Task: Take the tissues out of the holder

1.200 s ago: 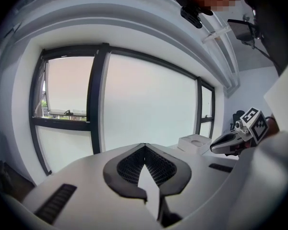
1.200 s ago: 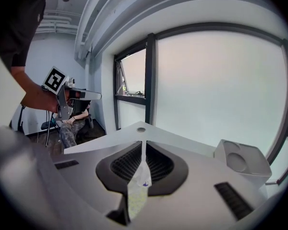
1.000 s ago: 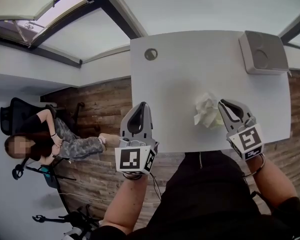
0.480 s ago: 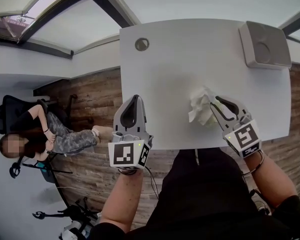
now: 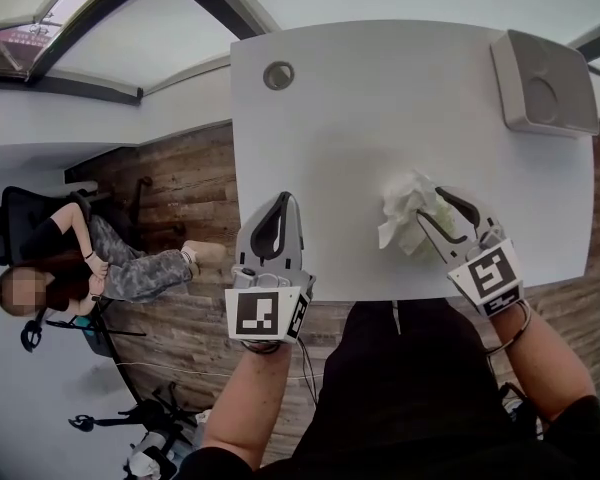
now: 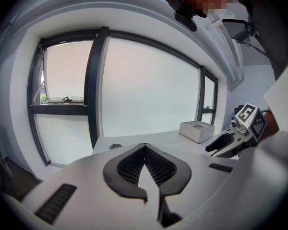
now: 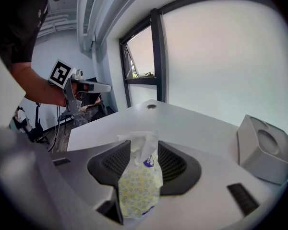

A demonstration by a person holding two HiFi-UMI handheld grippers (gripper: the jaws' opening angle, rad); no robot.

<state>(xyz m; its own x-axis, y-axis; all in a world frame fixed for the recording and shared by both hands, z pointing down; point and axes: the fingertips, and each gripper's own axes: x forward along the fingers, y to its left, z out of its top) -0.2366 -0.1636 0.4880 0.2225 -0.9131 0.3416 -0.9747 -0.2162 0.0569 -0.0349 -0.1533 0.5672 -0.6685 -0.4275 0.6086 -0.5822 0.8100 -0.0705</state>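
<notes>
It was an office: a white rectangular tabletop (image 5: 330,148) with a round grey cable grommet (image 5: 278,74) at 11 o'clock, a black swivel chair (image 5: 15,223) at 9 o'clock, dark-framed windows (image 6: 98,85).

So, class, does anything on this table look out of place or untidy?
Only the tissue pack: it sits crumpled between the right gripper's opening jaws, apart from the holder at the corner of the table.

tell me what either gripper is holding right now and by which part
Nothing is gripped. The right gripper has its jaws opening, one on each side of the tissue pack, letting go of it. The left gripper is shut and empty.
</notes>
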